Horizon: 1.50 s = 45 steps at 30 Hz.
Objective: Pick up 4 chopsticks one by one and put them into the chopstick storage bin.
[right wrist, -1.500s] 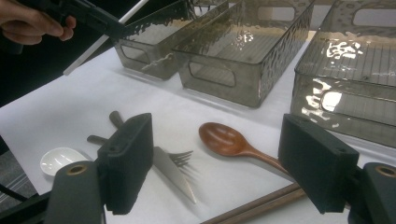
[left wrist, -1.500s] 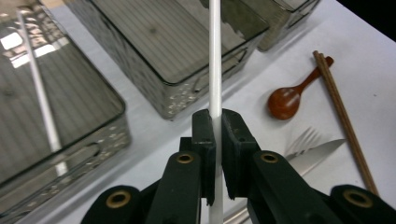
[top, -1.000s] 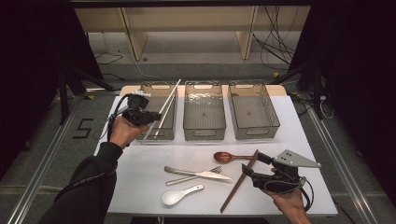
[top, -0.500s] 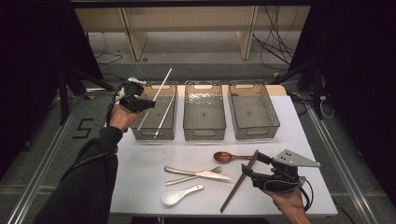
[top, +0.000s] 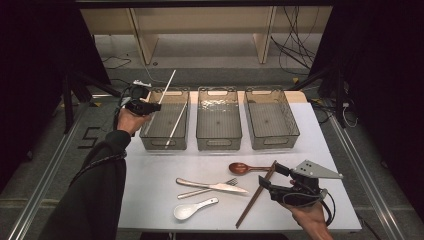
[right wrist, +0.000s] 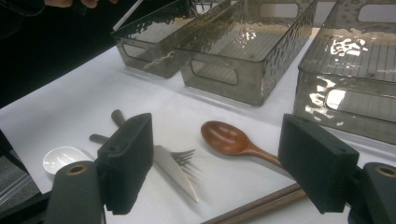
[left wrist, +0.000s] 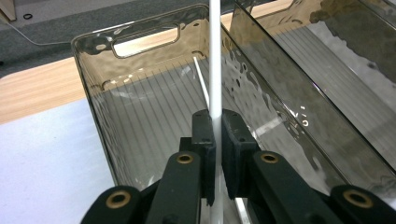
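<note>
The left hand-held gripper is clenched on a white chopstick over the leftmost bin, where its mate lies; next it should lower and release. The right hand-held gripper gapes wide above the counter.

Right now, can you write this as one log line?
left gripper: shut on white chopstick | over left bin | right gripper: open

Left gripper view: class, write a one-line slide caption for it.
Left gripper shut on a white chopstick above the left smoky bin, where another white chopstick lies.
</note>
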Motion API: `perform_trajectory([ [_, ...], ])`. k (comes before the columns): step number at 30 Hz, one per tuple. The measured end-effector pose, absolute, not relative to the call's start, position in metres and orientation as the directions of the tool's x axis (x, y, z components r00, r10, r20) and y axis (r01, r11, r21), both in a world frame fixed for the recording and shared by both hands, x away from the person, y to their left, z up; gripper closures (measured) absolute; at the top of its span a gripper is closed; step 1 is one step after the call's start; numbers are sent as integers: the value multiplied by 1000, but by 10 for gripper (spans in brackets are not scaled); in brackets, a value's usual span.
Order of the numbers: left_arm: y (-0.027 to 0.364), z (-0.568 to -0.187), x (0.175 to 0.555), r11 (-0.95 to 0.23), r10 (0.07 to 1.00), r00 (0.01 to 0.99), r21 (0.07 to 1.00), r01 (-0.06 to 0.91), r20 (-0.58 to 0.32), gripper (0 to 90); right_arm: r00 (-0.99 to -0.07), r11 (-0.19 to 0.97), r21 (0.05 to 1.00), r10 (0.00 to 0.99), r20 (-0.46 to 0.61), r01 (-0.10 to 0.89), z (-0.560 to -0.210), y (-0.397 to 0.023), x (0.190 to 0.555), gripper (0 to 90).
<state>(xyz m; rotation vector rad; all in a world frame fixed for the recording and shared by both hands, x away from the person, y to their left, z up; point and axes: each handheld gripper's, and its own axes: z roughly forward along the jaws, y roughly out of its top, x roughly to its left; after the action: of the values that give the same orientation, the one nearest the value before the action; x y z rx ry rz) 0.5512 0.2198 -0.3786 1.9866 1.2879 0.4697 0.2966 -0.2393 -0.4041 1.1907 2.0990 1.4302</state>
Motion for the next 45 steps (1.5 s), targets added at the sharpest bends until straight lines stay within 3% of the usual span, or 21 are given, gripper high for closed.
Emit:
perform_trajectory([
  [13, 214, -398, 557, -275, 906, 423, 715, 643, -32, 839, -596, 142, 882, 783, 177, 449, -404, -239, 296, 274],
  [19, 216, -405, 557, -246, 916, 397, 709, 662, -53, 824, -598, 144, 883, 782, 176, 448, -404, -239, 296, 274],
  [27, 221, -396, 540, -162, 922, 366, 729, 665, -129, 564, -595, 143, 882, 784, 177, 450, -404, -239, 296, 274],
  [33, 220, -375, 505, -124, 890, 408, 753, 646, -203, 393, -589, 143, 880, 789, 174, 452, -404, -243, 298, 274],
  [45, 202, -385, 419, -156, 809, 530, 777, 610, -253, 262, -588, 266, 794, 797, 137, 546, -410, -251, 325, 324],
])
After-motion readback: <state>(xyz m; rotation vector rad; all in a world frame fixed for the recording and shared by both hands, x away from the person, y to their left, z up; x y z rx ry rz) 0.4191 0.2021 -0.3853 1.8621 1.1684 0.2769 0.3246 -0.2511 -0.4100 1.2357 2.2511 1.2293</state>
